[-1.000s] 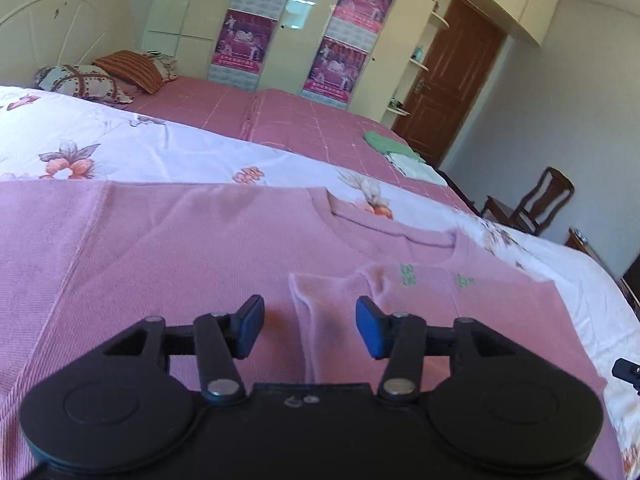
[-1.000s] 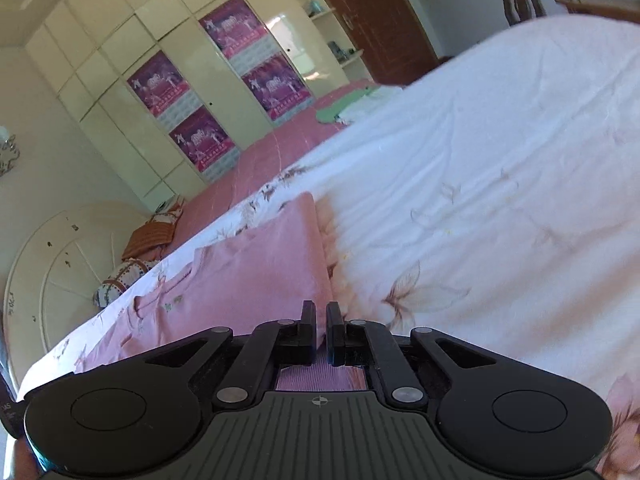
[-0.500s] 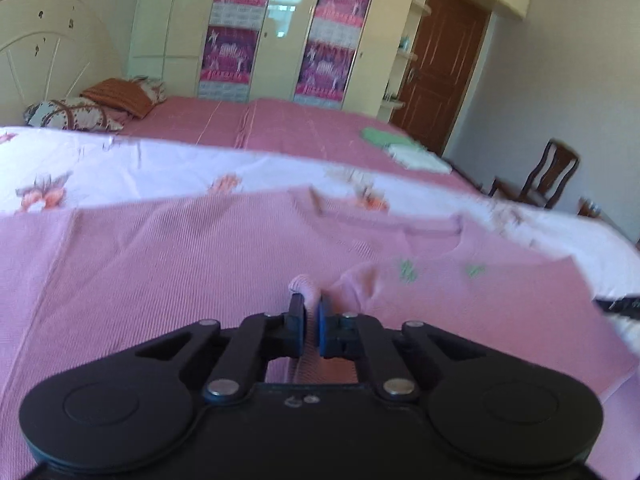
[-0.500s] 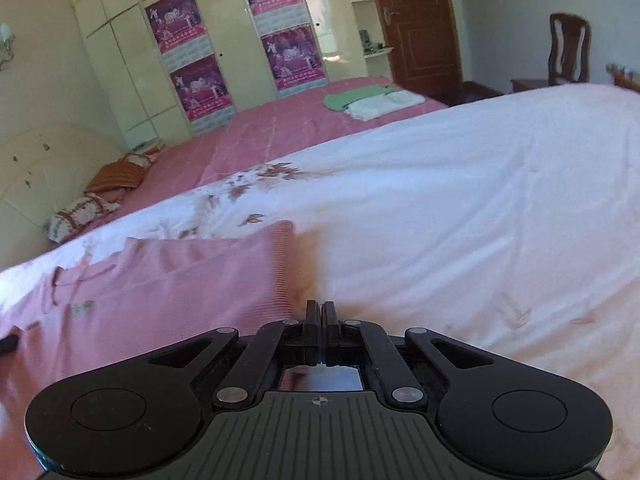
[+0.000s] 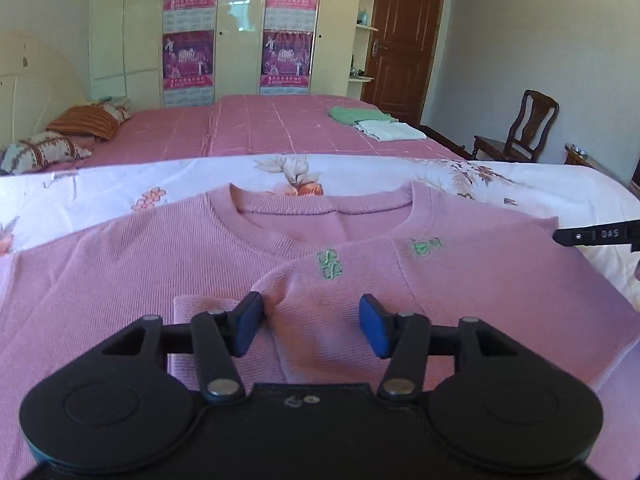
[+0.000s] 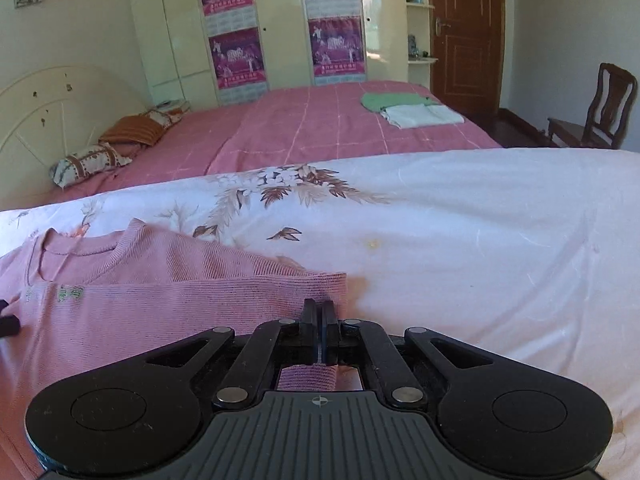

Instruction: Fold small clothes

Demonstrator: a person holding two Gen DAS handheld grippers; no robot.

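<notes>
The pink sweater (image 5: 280,264) is spread flat on the floral sheet (image 6: 460,232) of the near bed, neckline at 12 o'clock from the left claw (image 5: 310,330), with one sleeve (image 5: 360,300) laid across the chest.

The left claw's jaws are opening; the sleeve lies between the blue pads (image 5: 245,328) but is not pressed by them. If the claw is drawn back low, a pad could be caught in the knit and the laid sleeve dragged out of place, judging by how close the left pad sits to the sleeve's edge.

The right claw (image 6: 319,322) is pressed together, and a strip of pink knit is pinched behind its tips at the sweater's cuff-like edge (image 6: 324,284). If that edge is pulled sideways while nothing else is held, the whole garment may be slid across the smooth sheet and not folded.

Both claws are angled downward toward the bed, roughly level in roll. Farther off, at 1 o'clock, folded green and white clothes (image 6: 408,110) are seen on the pink bed (image 6: 304,132).
</notes>
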